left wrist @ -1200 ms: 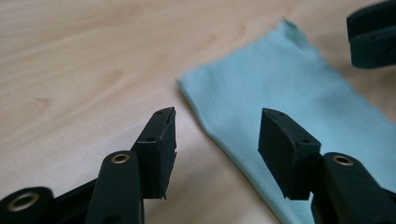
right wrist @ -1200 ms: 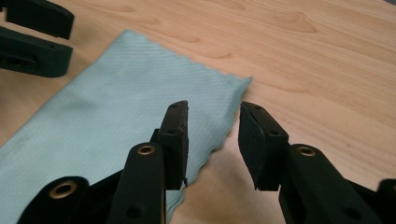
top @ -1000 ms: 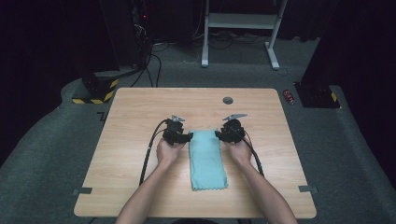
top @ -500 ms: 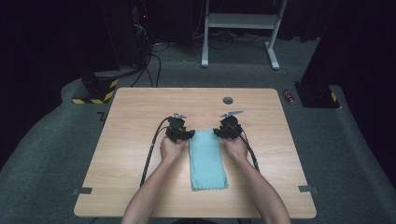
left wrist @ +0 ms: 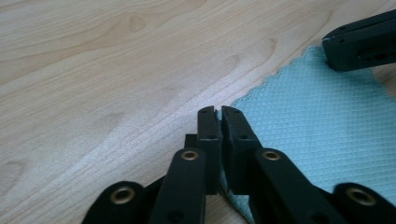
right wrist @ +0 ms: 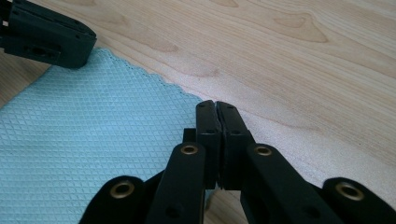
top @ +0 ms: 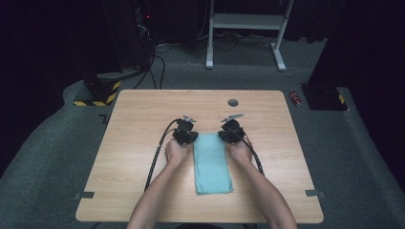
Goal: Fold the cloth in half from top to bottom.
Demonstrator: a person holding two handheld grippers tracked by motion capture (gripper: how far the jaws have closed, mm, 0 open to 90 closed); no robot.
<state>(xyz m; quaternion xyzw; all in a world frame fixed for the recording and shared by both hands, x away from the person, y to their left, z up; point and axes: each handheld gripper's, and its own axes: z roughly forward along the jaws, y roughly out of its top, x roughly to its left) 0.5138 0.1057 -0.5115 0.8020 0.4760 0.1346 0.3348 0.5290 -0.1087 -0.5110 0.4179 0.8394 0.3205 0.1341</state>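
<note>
Cloth lies flat near the middle of the table, a long teal rectangle running from twelve to six o'clock, its surface woven in a fine diamond waffle and its edges cut in small scallops. The left gripper sits at the cloth's eleven o'clock corner and the right gripper at its one o'clock corner, each held in a hand that rests on the wood. Both pairs of black jaws have just been closing and now stand pinched together on those far corners, with thin fabric caught between them in the left gripper view and the right gripper view. I judge this to be the grasp that begins a fold or a lift. The next move probably calls for raising both corners evenly and carrying them towards six o'clock, keeping the soft, limp fabric taut between the grippers so it does not sag or slip. The table is pale, smooth wood grain.
</note>
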